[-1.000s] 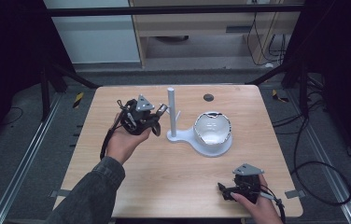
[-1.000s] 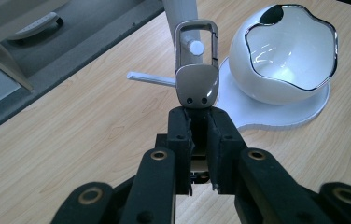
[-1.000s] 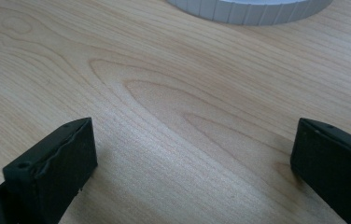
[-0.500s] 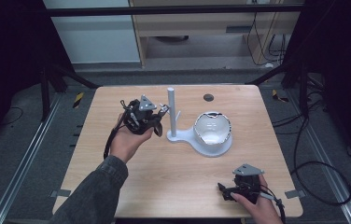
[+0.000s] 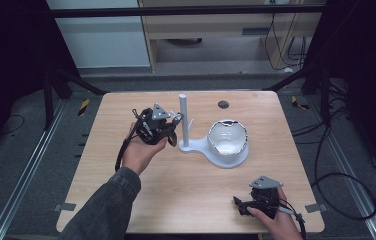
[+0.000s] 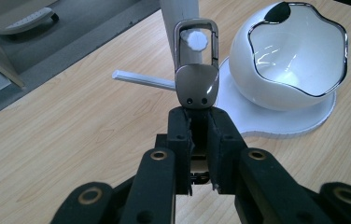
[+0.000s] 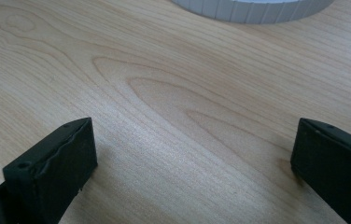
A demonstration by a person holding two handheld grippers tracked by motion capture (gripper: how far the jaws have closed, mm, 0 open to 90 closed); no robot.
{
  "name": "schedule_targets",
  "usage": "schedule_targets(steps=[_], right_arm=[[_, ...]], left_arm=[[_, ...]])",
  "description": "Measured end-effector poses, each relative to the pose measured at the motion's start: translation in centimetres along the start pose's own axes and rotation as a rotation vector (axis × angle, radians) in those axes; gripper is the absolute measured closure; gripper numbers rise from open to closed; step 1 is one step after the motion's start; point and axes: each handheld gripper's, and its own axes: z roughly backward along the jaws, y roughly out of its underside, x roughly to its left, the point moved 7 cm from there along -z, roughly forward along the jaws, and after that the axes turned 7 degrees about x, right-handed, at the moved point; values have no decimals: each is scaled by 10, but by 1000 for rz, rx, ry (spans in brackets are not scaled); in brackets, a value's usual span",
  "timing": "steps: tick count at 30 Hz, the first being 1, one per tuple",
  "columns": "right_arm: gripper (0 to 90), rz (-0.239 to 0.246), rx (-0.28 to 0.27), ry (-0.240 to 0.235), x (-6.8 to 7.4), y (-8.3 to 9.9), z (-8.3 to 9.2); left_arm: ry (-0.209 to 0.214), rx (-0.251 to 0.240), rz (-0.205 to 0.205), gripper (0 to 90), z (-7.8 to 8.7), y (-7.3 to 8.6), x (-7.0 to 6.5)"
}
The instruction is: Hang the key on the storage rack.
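My left gripper point(image 6: 200, 116) is shut on the flat end of a silver metal clip point(image 6: 197, 77). The clip's loop points away from me, and the round tip of a white peg point(image 6: 196, 39) shows inside its opening. In the high view the left gripper point(image 5: 168, 127) is held just left of the white stand's post point(image 5: 183, 117), with the clip point(image 5: 176, 119) at the peg. My right gripper point(image 5: 243, 205) rests near the table's front right edge. Its jaws stand open point(image 7: 192, 158) over bare wood with nothing between them.
The stand's flat white base point(image 5: 201, 147) carries a white bowl with a wavy chrome rim point(image 5: 228, 140). A second thin peg point(image 6: 141, 79) sticks out of the post to the left. A dark round hole point(image 5: 223, 104) lies near the table's far edge.
The left gripper has edged slightly right toward the post with the clip in it. The right gripper has not moved.
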Motion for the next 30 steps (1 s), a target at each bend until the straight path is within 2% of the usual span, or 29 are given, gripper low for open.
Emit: schedule_targets(steps=[11,13,22,30], right_arm=[[5,-3,1,-1,0,0,0],[5,-3,1,-1,0,0,0],[4,-1,2,-5,0,0,0],[4,0,2,-5,0,0,0]], left_arm=[[-6,-22,12,802,-10,2,-2],[1,-33,22,801,-13,3,-3],[-18,-82,39,801,-19,5,-2],[-22,-89,41,801,-25,4,-6]])
